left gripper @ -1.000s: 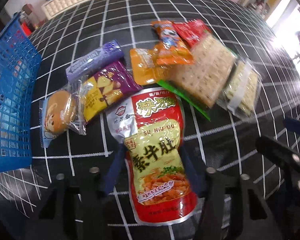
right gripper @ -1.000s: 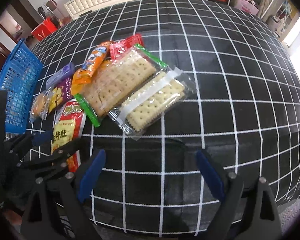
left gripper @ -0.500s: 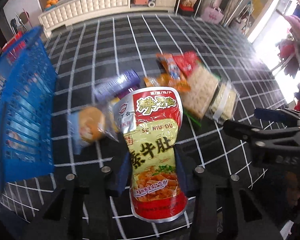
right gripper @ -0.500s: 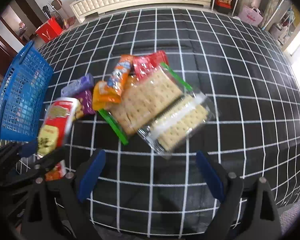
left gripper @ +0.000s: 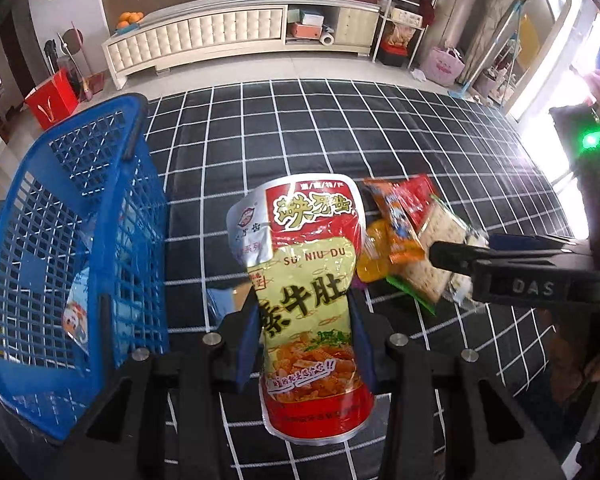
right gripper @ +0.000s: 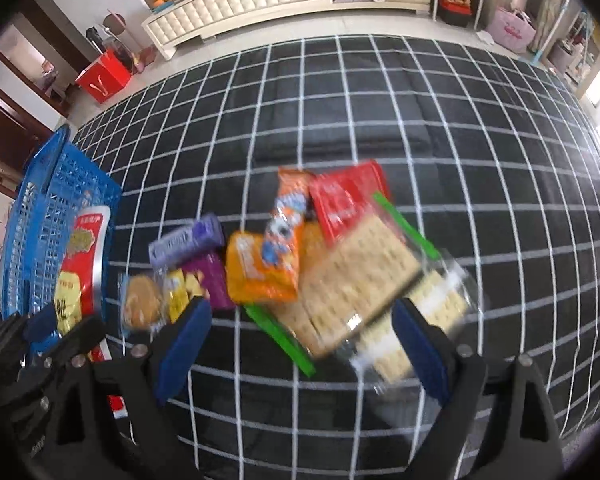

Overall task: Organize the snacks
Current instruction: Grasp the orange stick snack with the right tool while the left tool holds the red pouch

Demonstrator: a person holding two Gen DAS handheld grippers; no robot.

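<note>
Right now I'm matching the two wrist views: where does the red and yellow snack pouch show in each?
Left wrist: red and yellow snack pouch centre, clamped in the left gripper.
Right wrist: pouch far left, beside the blue basket.
Shared landmark: blue basket.

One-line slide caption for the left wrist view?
Left gripper holds a red snack pouch upright beside the blue basket.
</note>
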